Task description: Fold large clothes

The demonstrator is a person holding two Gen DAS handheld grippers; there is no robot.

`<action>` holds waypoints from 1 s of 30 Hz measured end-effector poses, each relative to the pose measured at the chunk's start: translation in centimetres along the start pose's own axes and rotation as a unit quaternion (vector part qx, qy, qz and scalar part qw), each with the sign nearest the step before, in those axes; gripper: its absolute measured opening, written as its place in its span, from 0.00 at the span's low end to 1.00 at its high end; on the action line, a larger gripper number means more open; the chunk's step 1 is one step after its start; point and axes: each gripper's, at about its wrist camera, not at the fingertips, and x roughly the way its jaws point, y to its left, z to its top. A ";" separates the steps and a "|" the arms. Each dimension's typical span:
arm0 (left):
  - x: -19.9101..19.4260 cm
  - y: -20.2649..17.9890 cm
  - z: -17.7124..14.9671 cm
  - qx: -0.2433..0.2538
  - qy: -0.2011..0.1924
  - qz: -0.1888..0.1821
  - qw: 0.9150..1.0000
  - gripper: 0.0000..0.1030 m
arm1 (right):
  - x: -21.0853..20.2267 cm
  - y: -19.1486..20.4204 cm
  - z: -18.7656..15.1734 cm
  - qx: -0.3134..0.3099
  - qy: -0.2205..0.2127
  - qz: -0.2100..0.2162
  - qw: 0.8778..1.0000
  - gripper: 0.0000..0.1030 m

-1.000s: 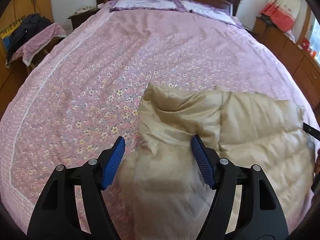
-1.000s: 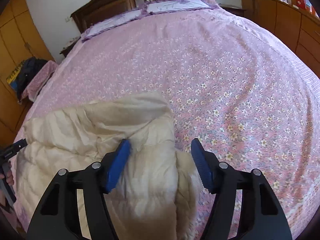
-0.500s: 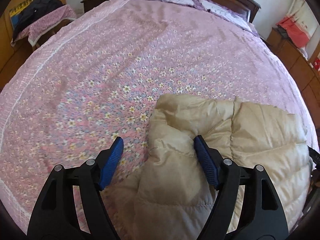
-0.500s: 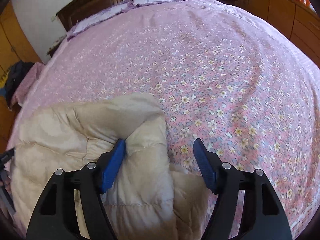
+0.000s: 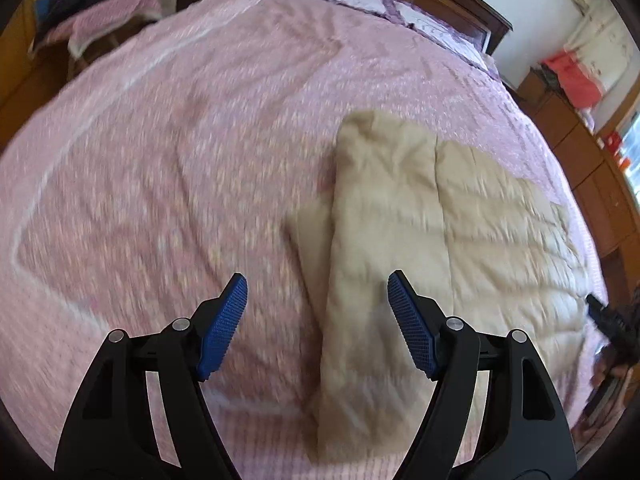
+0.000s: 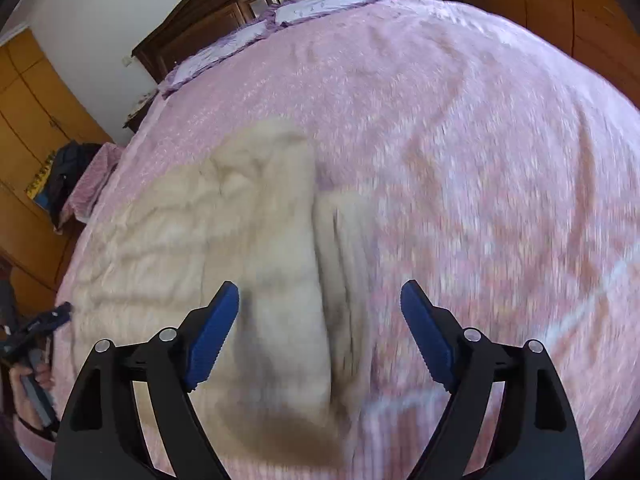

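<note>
While both sleeves lie folded inward over the beige puffer jacket [image 5: 460,216], which rests flat on the near part of the bed [image 5: 180,152], the left hand-held gripper [image 5: 316,320] hangs open and empty; the right hand-held gripper [image 6: 320,320] is opening, nothing pinched. The next fold likely needs a fresh hold on the hem. A dark wooden headboard [image 6: 224,4] and orange wardrobes [image 6: 28,120] bound the room.

Quilted beige cloth jacket [image 5: 460,216], floral cotton bedspread [image 5: 180,152], glossy wooden headboard [image 6: 224,12]
</note>
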 end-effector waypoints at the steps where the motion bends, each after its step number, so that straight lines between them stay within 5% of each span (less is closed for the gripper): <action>1: 0.0 0.2 -0.8 -0.010 0.003 -0.012 1.000 0.71 | -0.4 -0.2 -0.8 0.009 0.001 0.007 1.000 0.80; 13: 3.2 -1.8 -4.7 -0.050 0.031 -0.121 0.991 0.70 | 2.3 -1.0 -3.3 0.063 0.041 0.078 0.994 0.82; 15: 3.4 -2.2 -5.0 -0.048 0.029 -0.120 0.991 0.59 | 3.3 -1.2 -3.4 0.080 0.042 0.100 0.991 0.83; 18: 3.1 -2.0 -5.1 -0.063 0.033 -0.134 0.988 0.33 | 3.5 -1.1 -3.4 0.089 0.032 0.124 0.988 0.72; 21: 2.3 -2.2 -5.2 -0.063 0.041 -0.131 0.989 0.22 | 3.0 -0.9 -3.8 0.097 0.025 0.152 0.983 0.52; 24: 0.8 -2.9 -5.5 -0.048 0.040 -0.120 0.991 0.18 | 1.6 -0.5 -3.9 0.094 0.018 0.152 0.984 0.40; 30: -3.5 -2.5 -8.2 -0.029 0.047 -0.098 0.994 0.18 | -2.4 1.0 -5.8 0.057 0.016 0.153 0.986 0.39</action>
